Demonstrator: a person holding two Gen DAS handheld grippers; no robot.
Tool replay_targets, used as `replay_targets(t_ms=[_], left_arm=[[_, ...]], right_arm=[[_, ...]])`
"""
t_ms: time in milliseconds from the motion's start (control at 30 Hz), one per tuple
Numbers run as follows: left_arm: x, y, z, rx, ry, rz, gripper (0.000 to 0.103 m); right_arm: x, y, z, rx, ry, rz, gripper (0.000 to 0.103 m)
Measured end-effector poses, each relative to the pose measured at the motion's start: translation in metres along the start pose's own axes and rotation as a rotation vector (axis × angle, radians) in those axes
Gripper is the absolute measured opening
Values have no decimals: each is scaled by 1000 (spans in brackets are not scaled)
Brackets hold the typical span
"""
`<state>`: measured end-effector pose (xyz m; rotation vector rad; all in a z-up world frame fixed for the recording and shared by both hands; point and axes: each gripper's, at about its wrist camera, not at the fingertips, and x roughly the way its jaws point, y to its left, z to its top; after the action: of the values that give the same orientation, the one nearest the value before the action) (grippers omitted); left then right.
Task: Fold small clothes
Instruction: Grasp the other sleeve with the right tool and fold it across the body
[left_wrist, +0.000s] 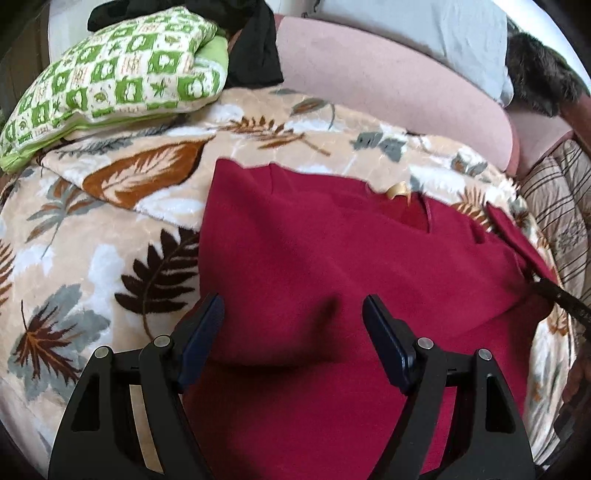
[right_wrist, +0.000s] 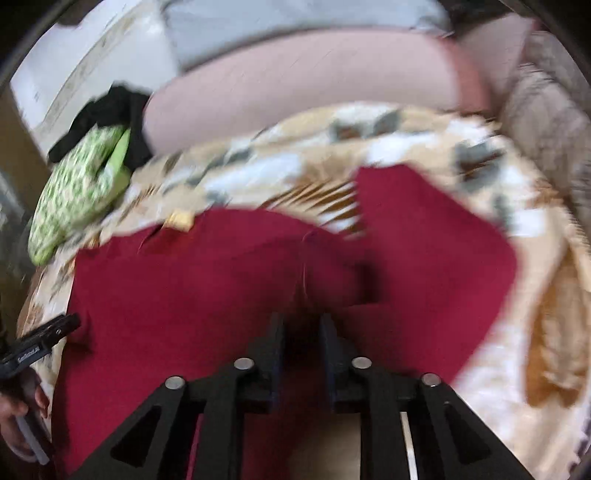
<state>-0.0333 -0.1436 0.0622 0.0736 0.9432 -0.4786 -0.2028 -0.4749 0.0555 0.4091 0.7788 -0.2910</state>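
So there's a dark red garment (left_wrist: 332, 258) spread out on a leaf-print blanket (left_wrist: 110, 221) that covers the bed, taking up most of the middle and running toward the near edge. Its neckline, with a small tan label, points at the far edge, where a long pink bolster (left_wrist: 388, 92) lies across. The left claw (left_wrist: 293, 314) hangs just above the red cloth with its blue-padded fingers (left_wrist: 207, 332) spread wide, nothing between them. The right claw (right_wrist: 302, 325) is a different story: its fingers are drawn in narrow and red fabric bunches up right at the tips, so it looks pinched on the garment, though that view is pretty blurry and I can't see the exact contact. A flap of the garment on that side is raised and sticks out toward the blanket's far right corner. Over at the far left corner sits a green-and-white patterned pillow (left_wrist: 110, 81) with some black clothing (left_wrist: 255, 48) piled just behind it. A pale grey pillow (left_wrist: 424, 29) leans behind the bolster.
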Motion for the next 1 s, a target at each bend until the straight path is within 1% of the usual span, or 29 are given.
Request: replay_targets(t_ms=[33, 67, 133, 200, 267, 300, 333, 367, 400, 433, 467, 500, 600, 633, 667, 700, 733, 800, 833, 933, 1000], left_arm=[[-2, -2, 2, -1, -10, -2, 78], [-3, -5, 3, -1, -19, -6, 78], [-1, -14, 5, 8, -19, -19, 78], [10, -23, 3, 29, 17, -27, 78], [26, -30, -1, 54, 72, -24, 78], [34, -32, -4, 65, 101, -22, 78], [42, -34, -7, 78, 133, -20, 78], [46, -36, -10, 96, 133, -3, 78], [45, -39, -11, 112, 120, 6, 78], [45, -41, -13, 130, 114, 16, 78], [46, -42, -13, 135, 116, 20, 78], [46, -41, -13, 129, 117, 18, 78], [45, -36, -11, 98, 119, -5, 78], [45, -34, -11, 94, 120, -10, 78], [45, -34, -10, 91, 121, -16, 78], [45, -34, -10, 88, 121, -21, 78], [45, -33, -10, 86, 121, -25, 78], [45, -32, -9, 85, 119, -32, 78], [44, -32, -9, 84, 119, -33, 78], [43, -31, -8, 75, 124, -39, 78], [38, -27, -6, 48, 125, -54, 78]], right_arm=[[-11, -7, 3, 24, -29, -2, 18], [-14, -9, 7, 27, -41, -19, 20], [-17, -8, 15, 6, -57, -60, 21], [-10, -6, 22, -26, -48, -106, 23], [4, -12, 27, -31, -1, -179, 25], [3, -17, 28, -16, -2, -173, 25], [0, -20, 33, 8, -24, -161, 25], [-2, -20, 39, 10, -38, -163, 29], [-1, -18, 43, 0, -49, -172, 35], [2, -14, 51, -21, -57, -191, 55], [10, -9, 59, -49, -50, -210, 79], [22, -5, 67, -76, -31, -230, 85], [62, -4, 81, -100, 52, -266, 85], [83, -8, 84, -89, 102, -279, 85], [94, -13, 84, -71, 133, -291, 77], [107, -24, 85, -34, 174, -294, 67], [110, -34, 85, -6, 186, -291, 36], [97, -52, 88, 60, 135, -236, 18], [81, -66, 91, 106, 105, -210, 5], [23, -93, 96, 176, -26, -132, 5], [-21, -107, 96, 189, -117, -89, 5]])
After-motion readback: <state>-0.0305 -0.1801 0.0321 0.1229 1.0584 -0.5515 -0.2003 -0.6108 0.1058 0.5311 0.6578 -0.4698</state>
